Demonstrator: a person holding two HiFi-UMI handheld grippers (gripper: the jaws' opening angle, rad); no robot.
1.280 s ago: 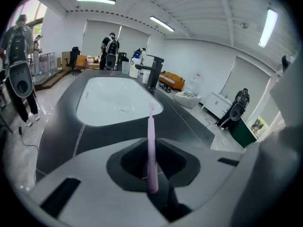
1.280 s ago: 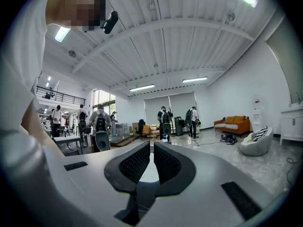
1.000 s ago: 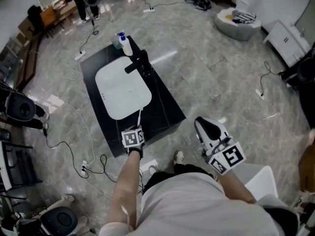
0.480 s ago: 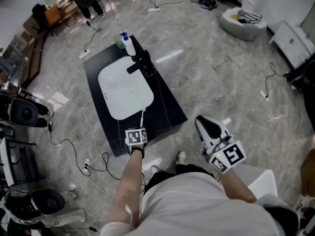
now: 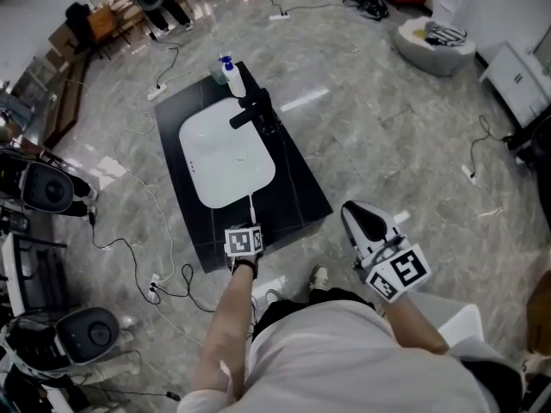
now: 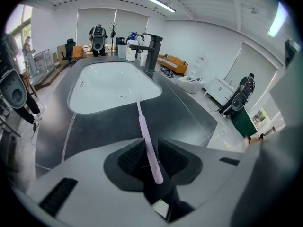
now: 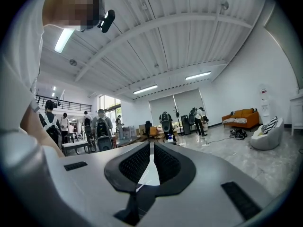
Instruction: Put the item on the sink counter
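The left gripper (image 6: 147, 148) is clamped on the lower end of a slim pale-pink plastic stick, seemingly a toothbrush (image 6: 144, 129), which slants forward over the near part of the black sink counter (image 5: 297, 188). Its far tip reaches the near rim of the white rounded basin (image 5: 225, 153). The right gripper (image 7: 151, 156) is off the counter's right side, its jaws drawn nearly together on nothing.

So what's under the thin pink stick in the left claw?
Under the pink stick lies the black sink counter; its far tip reaches the white basin rim. The left claw hides the counter beneath the gripped end.
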